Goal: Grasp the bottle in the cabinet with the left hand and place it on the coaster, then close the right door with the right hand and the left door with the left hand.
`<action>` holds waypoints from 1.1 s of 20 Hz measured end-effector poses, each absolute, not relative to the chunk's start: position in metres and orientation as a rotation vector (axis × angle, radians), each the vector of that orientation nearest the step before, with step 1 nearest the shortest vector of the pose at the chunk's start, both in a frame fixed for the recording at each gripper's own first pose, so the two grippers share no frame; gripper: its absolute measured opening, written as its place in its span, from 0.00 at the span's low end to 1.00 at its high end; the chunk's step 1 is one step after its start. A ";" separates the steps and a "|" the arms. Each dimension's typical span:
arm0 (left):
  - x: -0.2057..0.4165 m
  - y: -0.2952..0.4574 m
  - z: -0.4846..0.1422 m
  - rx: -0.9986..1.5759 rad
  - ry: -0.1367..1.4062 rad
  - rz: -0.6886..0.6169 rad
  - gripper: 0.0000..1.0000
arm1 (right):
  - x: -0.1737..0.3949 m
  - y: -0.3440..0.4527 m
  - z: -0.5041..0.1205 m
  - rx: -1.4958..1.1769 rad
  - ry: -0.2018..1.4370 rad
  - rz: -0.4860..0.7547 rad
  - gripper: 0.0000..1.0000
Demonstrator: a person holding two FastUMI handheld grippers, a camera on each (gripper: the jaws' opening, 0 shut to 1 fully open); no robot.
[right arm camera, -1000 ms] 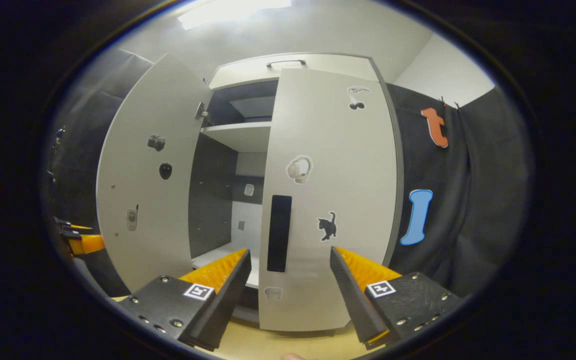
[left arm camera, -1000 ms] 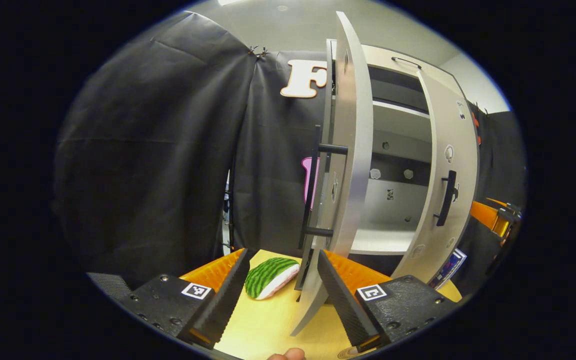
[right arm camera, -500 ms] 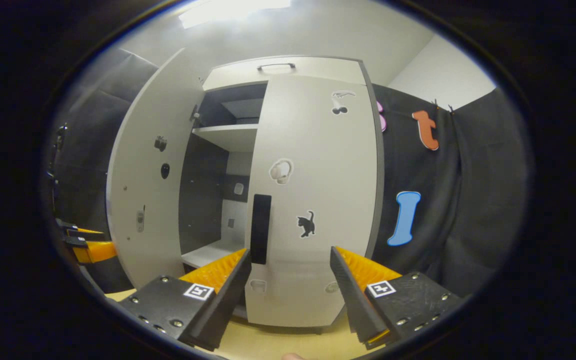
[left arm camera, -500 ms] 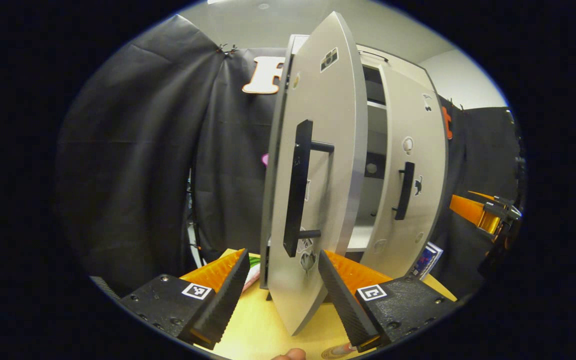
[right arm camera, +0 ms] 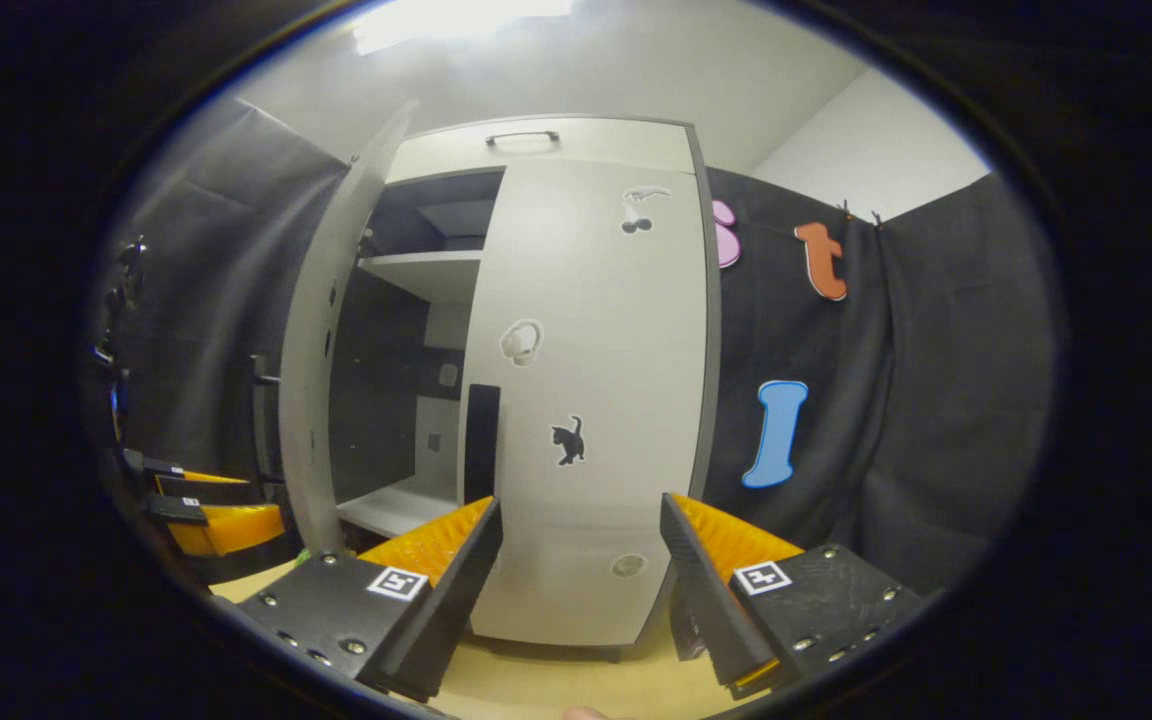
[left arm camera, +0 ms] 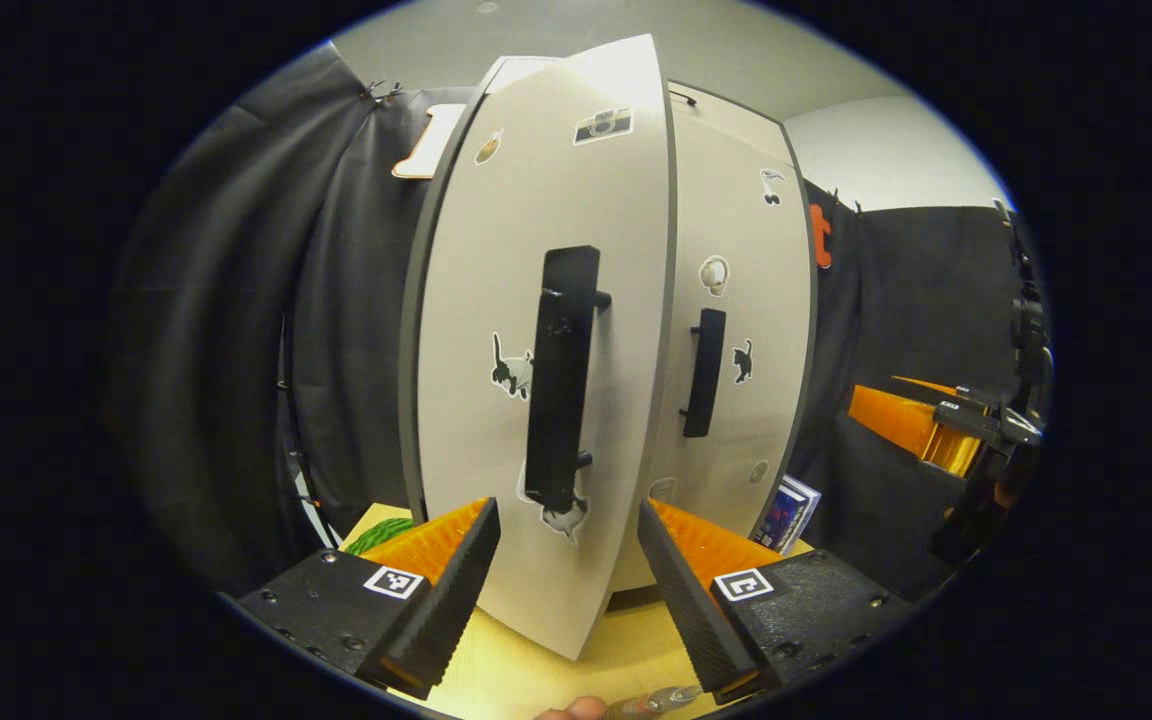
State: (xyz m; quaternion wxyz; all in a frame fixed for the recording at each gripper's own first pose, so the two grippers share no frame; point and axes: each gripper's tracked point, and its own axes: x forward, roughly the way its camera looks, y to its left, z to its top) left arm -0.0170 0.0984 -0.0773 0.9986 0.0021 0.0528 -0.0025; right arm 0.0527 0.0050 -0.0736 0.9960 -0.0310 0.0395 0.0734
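In the left gripper view the cabinet's left door (left arm camera: 496,300) stands partway shut, its front and black handle (left arm camera: 561,380) facing me. My left gripper (left arm camera: 566,590) is open, and the door's lower edge sits between its fingers. Behind it the right door (left arm camera: 736,330) lies against the cabinet front. In the right gripper view the right door (right arm camera: 596,400) is shut or nearly so, while the left door (right arm camera: 321,380) stands ajar, seen edge-on, with the shelf (right arm camera: 426,275) showing inside. My right gripper (right arm camera: 581,590) is open in front of the right door, holding nothing. A clear object (left arm camera: 661,700), perhaps the bottle, shows at the bottom edge.
A green striped watermelon-like thing (left arm camera: 376,535) lies on the yellow table (left arm camera: 526,680) left of the cabinet. A small printed box (left arm camera: 786,510) leans at the cabinet's right foot. The right gripper (left arm camera: 936,425) shows at the far right; the left gripper (right arm camera: 206,510) at the far left.
The left door has swung from edge-on and wide open to partway shut, its front now facing the left gripper. The right door has closed further against the cabinet.
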 end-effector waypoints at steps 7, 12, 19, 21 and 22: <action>-0.015 0.094 -0.075 -0.001 0.104 -0.003 0.90 | 0.052 -0.003 -0.078 -0.061 0.089 0.133 0.95; -0.019 0.095 -0.077 0.020 0.109 0.013 0.90 | 0.049 -0.002 -0.083 -0.054 0.100 0.141 0.96; -0.023 0.094 -0.077 0.034 0.114 0.019 0.90 | 0.044 -0.002 -0.089 -0.045 0.115 0.144 0.96; -0.022 0.094 -0.077 0.034 0.115 0.019 0.90 | 0.044 -0.003 -0.089 -0.042 0.118 0.142 0.96; -0.022 0.094 -0.077 0.033 0.116 0.020 0.90 | 0.043 -0.004 -0.090 -0.042 0.119 0.141 0.96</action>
